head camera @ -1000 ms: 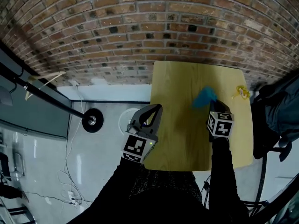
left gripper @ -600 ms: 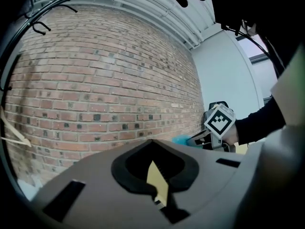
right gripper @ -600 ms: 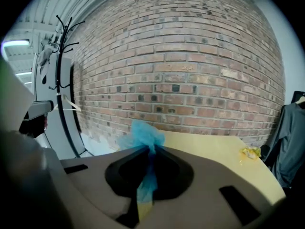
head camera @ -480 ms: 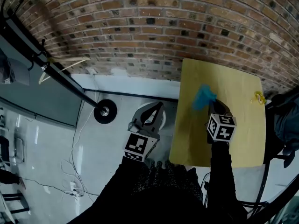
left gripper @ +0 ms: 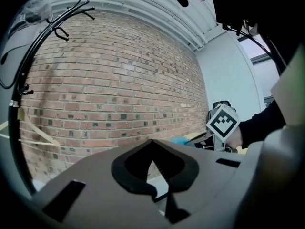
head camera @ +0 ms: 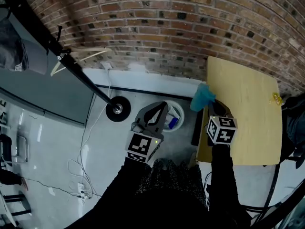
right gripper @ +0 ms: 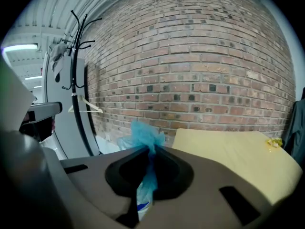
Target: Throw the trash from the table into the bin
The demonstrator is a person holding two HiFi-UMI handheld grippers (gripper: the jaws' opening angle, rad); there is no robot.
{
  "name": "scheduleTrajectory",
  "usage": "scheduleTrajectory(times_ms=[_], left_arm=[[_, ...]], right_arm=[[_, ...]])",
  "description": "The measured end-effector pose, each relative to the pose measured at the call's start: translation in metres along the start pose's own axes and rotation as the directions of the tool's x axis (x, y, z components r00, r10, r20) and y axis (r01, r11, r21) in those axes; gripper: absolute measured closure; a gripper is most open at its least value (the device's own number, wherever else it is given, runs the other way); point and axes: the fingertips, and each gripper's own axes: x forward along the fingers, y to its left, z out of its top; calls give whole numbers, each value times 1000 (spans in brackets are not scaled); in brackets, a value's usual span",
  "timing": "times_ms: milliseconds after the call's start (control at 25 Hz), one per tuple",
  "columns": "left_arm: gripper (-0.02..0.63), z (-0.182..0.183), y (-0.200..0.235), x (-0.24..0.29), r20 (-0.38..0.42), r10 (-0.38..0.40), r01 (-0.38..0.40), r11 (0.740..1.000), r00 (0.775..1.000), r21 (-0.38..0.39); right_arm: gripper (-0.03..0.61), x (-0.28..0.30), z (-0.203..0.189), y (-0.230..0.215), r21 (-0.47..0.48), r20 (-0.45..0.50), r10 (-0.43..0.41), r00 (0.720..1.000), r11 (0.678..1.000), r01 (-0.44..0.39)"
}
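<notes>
Bin [head camera: 180, 110] holds blue scrap [head camera: 172, 123]; right gripper's [head camera: 213, 106] jaws pinch blue trash [head camera: 202, 97].

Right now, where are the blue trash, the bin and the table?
blue trash [head camera: 202, 97], head view, its crumpled middle.
bin [head camera: 180, 109], head view, its white rim.
table [head camera: 244, 109], head view, bare top.

The head view looks steeply down; both gripper views face roughly level, sharing the brick wall [left gripper: 109, 80], perhaps the table [right gripper: 238, 151].
</notes>
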Motion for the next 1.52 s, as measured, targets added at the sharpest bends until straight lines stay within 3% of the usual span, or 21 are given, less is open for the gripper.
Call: scheduleTrajectory(times_ms=[280,560,1520], left_arm=[[607,-14,30,-27,-10,-13,13,1000,1000,-3],[607,-27,51,-39,-31,2,-3,1000,1000,-13],[607,-122,82,32,-127,57,-67,995,990,-69]], right_arm=[[561,15,-15,62,20,-15,30,999,999,-30],[561,37,-41,94,44,-54,78,995,996,-76],[561,178,-168,96,176,-211,162,964,976,-125]])
